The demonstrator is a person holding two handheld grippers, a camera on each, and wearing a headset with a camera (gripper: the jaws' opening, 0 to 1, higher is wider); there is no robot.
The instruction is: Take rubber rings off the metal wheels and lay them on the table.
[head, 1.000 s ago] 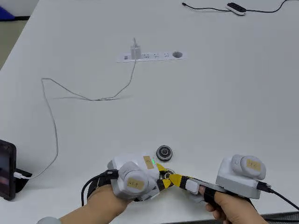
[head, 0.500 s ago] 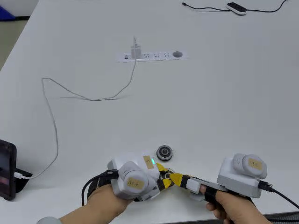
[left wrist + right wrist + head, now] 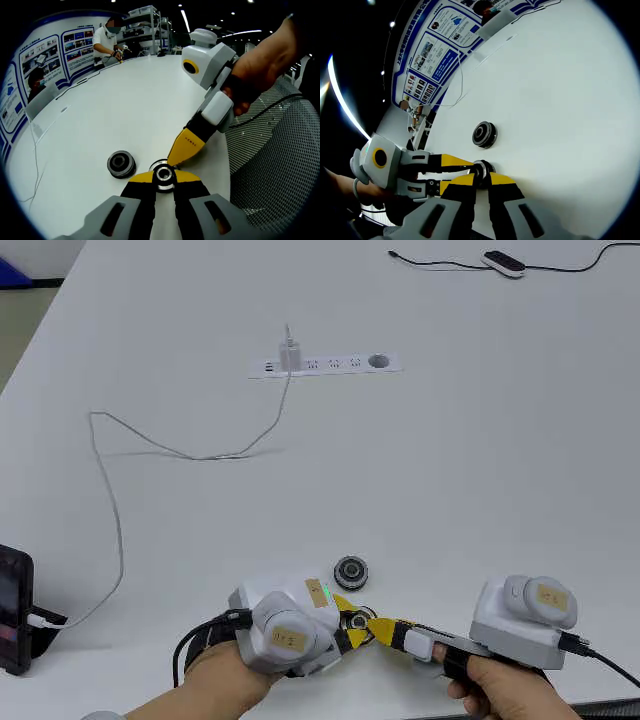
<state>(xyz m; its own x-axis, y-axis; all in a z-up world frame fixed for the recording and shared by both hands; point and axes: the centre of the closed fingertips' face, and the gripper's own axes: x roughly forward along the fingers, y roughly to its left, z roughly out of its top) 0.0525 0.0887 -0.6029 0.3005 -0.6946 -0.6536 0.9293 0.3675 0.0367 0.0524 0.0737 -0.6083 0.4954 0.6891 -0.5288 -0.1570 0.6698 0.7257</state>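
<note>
Left claw (image 3: 350, 626) clamped shut on a wheel (image 3: 358, 620) at the near edge of the surface (image 3: 450, 460). Right claw (image 3: 374, 623) closed on the same wheel from 3 o'clock. Second wheel (image 3: 351, 570) lay free just beside, at 12 o'clock. Power strip (image 3: 325, 364) and cable (image 3: 190, 450) lay well apart.

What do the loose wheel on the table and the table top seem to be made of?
Loose wheel: a dark, matte outer band, probably rubber, around a shiny grey hub, probably metal.
Table top: smooth and white with a faint sheen, perhaps laminate; the look leaves it open.
</note>
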